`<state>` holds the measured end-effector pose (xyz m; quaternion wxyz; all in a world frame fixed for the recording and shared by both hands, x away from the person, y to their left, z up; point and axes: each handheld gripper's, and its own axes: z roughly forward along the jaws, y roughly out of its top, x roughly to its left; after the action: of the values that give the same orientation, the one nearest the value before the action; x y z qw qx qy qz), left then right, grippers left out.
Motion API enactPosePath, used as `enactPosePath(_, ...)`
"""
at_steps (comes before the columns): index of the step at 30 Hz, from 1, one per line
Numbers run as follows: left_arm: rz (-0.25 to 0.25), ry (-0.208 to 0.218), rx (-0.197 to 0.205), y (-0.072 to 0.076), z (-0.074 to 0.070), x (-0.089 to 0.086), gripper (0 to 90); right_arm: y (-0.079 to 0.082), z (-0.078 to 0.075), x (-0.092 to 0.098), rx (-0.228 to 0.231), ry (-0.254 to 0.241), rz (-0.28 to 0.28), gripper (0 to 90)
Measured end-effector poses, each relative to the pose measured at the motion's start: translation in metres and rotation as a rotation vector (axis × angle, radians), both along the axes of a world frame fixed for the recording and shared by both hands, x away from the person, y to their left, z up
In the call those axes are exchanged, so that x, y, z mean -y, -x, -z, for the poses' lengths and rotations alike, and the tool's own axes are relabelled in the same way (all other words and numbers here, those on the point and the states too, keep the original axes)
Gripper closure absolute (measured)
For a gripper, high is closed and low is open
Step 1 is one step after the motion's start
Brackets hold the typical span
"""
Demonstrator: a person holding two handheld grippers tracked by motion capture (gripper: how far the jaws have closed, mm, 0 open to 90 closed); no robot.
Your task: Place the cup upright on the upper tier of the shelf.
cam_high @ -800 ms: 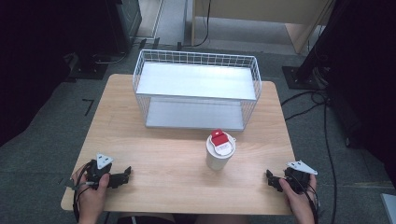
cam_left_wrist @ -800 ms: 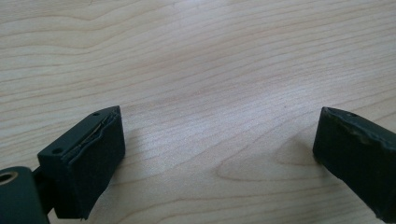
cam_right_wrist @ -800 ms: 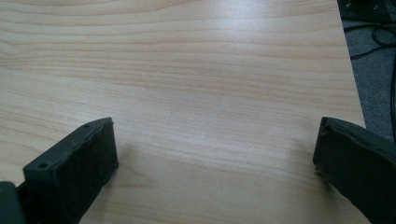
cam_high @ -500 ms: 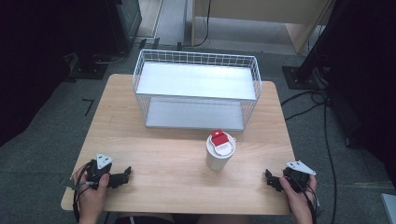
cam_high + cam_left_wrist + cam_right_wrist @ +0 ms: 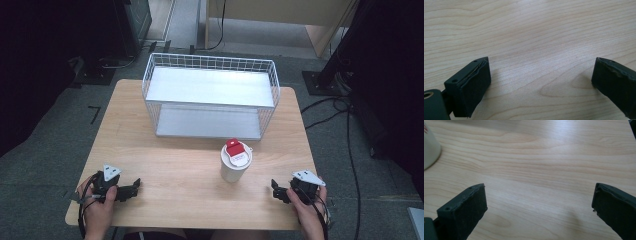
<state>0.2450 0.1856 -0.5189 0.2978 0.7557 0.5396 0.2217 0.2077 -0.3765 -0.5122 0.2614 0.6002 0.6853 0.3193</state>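
While both hands rest at the near edge of the bench [image 5: 170,170], the left gripper [image 5: 131,189] and the right gripper [image 5: 278,191] gape wide, holding nothing. A white cup [image 5: 235,161] with a red-marked lid stands upright between them, just near of the wire basket [image 5: 210,95].

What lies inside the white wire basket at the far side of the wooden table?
The white wire basket holds a flat white shelf panel across its upper level and another along its bottom. Nothing else shows on the upper panel; part of the bottom panel is covered by it.
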Motion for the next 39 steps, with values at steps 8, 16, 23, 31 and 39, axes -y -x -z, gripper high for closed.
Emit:
enactPosePath(8,0.0,0.0,0.0,0.0,0.0,0.0,2.8,-0.001,-0.007,-0.02,0.024,-0.018,-0.053,0.0)
enactPosePath(16,0.0,0.0,0.0,0.0,0.0,0.0,2.8,-0.002,-0.01,-0.04,0.025,0.006,-0.078,0.0)
enactPosePath(23,0.0,0.0,0.0,0.0,0.0,0.0,2.8,-0.003,-0.012,-0.051,0.039,-0.008,-0.105,0.0)
enactPosePath(31,0.0,0.0,0.0,0.0,0.0,0.0,2.8,-0.002,-0.013,-0.063,0.044,-0.014,-0.137,0.0)
enactPosePath(39,0.0,0.0,0.0,0.0,0.0,0.0,2.8,-0.001,-0.014,-0.075,0.051,-0.011,-0.174,0.0)
